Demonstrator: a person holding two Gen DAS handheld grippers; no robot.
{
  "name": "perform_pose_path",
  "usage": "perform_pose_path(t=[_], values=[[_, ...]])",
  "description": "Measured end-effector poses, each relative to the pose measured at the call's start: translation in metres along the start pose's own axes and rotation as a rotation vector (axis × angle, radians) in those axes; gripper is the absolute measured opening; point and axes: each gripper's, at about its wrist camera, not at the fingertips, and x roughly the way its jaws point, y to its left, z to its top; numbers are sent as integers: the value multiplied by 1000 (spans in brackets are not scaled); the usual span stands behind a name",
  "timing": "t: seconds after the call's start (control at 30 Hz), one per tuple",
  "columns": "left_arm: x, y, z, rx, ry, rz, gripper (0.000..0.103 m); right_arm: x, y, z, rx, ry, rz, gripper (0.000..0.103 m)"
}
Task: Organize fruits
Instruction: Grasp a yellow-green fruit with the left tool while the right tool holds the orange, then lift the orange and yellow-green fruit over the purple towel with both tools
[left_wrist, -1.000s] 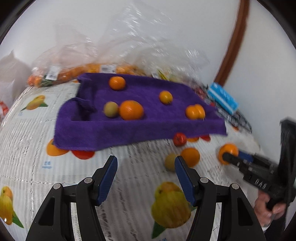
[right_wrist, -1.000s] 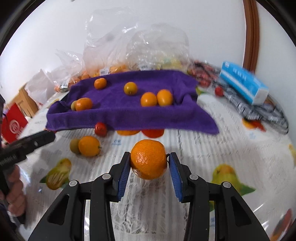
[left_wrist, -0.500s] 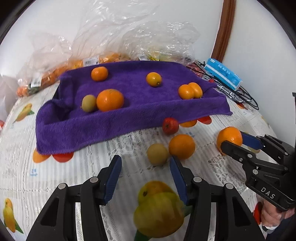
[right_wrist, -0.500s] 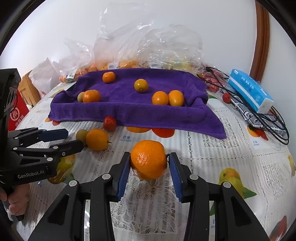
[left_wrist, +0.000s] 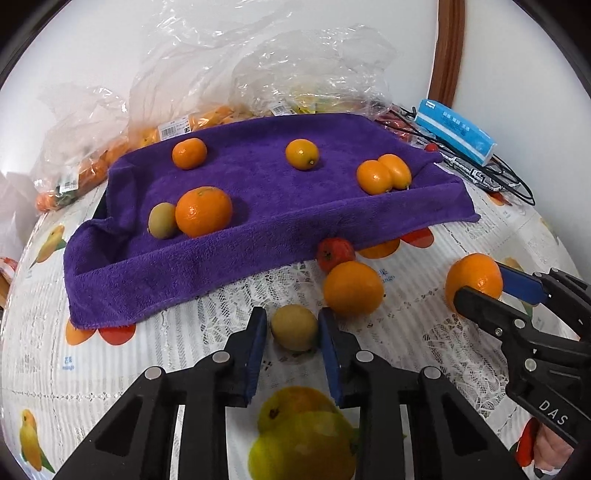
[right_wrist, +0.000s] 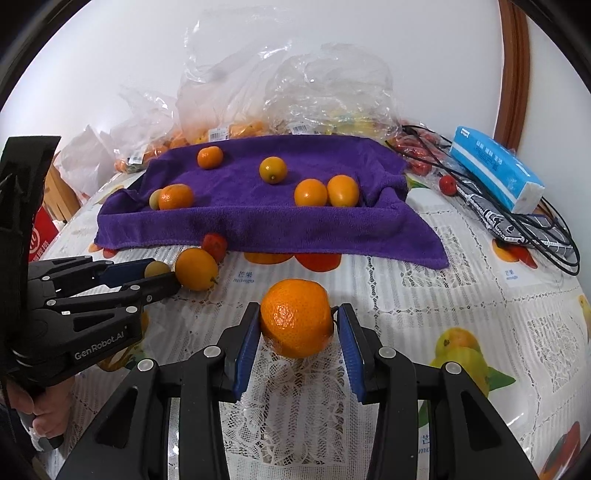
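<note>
— Your left gripper (left_wrist: 290, 334)?
— Jaws now narrow, flanking the yellow-green fruit (left_wrist: 294, 327) on the worktop (left_wrist: 424, 325); orange (left_wrist: 352, 288) just beside.
— Right gripper (right_wrist: 297, 332)?
— Still clamps the mandarin (right_wrist: 296, 317); open worktop before the purple towel (right_wrist: 258, 218) edge.

Towel (left_wrist: 258, 229) purple. Tablecloth (right_wrist: 424, 295) white lace, fruit prints. My pads (right_wrist: 245, 347) blue, frames black. Tangerine (right_wrist: 297, 317) in my right gripper (right_wrist: 298, 341) orange; small fruit (left_wrist: 294, 326) yellow-green; berry (left_wrist: 334, 253) red. Tissue pack (right_wrist: 495, 168) blue-white.
</note>
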Motion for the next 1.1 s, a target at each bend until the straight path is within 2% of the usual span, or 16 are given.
perform_pose_path(t=[0.47, 0.73, 0.8, 0.87, 1.1], values=[[1, 4, -1, -18, -2, -29, 27, 12, -11, -1, 61, 49, 6, 44], [0, 3, -2, -13, -2, -23, 28, 18, -7, -1, 43, 77, 3, 41], [-1, 4, -1, -15, -4, -41, 25, 17, -8, -2, 44, 75, 3, 41], [-3, 9, 0, -33, -13, -132, 24, 16, -9, 0, 55, 70, 17, 40], [-5, 18, -1, -89, -34, -166, 25, 9, -12, 0, 71, 32, 111, 40]])
